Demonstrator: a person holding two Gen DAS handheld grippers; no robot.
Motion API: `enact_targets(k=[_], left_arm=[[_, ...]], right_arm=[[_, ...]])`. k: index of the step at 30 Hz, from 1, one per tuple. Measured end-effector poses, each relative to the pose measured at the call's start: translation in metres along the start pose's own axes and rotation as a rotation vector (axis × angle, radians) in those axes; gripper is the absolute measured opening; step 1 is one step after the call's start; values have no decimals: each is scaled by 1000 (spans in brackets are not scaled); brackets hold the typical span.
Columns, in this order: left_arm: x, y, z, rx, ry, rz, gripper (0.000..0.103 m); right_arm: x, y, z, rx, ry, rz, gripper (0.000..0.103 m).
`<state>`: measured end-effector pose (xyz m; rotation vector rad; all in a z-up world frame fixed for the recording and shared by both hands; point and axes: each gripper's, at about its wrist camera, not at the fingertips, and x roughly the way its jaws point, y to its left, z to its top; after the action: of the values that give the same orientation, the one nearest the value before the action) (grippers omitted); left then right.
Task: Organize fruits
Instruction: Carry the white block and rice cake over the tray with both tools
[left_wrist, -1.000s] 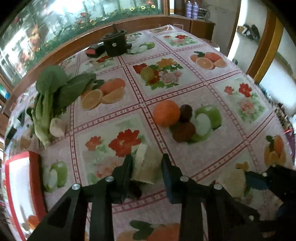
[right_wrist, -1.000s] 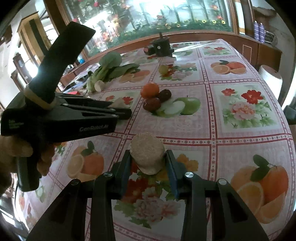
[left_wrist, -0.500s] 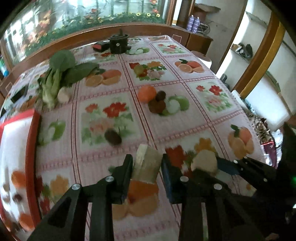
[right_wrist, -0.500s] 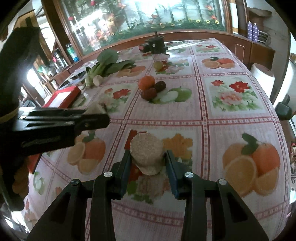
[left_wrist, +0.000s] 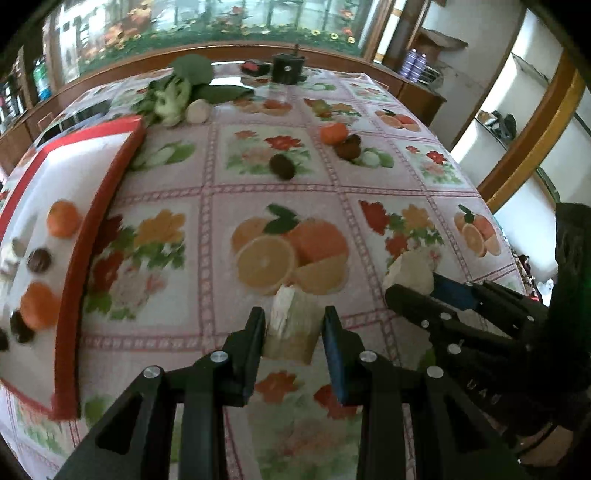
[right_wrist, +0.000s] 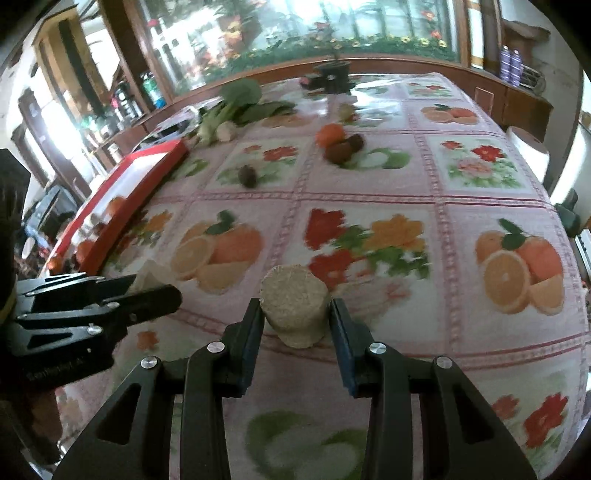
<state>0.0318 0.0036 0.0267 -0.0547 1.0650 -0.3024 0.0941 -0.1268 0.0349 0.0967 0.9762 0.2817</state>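
My left gripper (left_wrist: 294, 318) is shut on a pale, cream-coloured cut chunk (left_wrist: 291, 328), held above the printed tablecloth. My right gripper (right_wrist: 297, 308) is shut on a round beige cut piece (right_wrist: 293, 308) with a rough flat top. Each gripper shows in the other's view: the right gripper (left_wrist: 413, 291) to the right, the left gripper (right_wrist: 155, 291) to the left. A red-rimmed white tray (left_wrist: 99, 206) on the left holds an orange (left_wrist: 63, 218), another orange and some dark fruits. Farther back on the cloth lie an orange (left_wrist: 333, 133), two dark fruits (left_wrist: 349, 146) and a lone dark fruit (left_wrist: 282, 166).
Leafy greens (left_wrist: 177, 92) and a pale bulb (left_wrist: 197, 110) lie at the far left of the table, with a black pot (left_wrist: 288, 68) behind them. The cloth's fruit and flower pictures are only prints. The table edge drops off at the right, beside shelves.
Both grippers have carried their pieces leftward across the table. The red tray, at the left edge before, now fills the left of the left wrist view. Both grips are unchanged.
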Motion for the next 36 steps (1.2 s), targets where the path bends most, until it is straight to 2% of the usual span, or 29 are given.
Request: enact_targets(k=[8,16,26,36], left_arm=[[-14,22,-17,-29,-20,28,34],[-11,40,-26,-71,0,17,34],[-16,45,-22,-72,-7,5,34],[-35,61,-8,-80,-45,7,34]], right_arm=[[5,41,-1,-49,16,24,36],[8,56,-2,-67,35,10,36],[5,64,2,-64,24,0,36],[8,88,25,-103,10,14,36]])
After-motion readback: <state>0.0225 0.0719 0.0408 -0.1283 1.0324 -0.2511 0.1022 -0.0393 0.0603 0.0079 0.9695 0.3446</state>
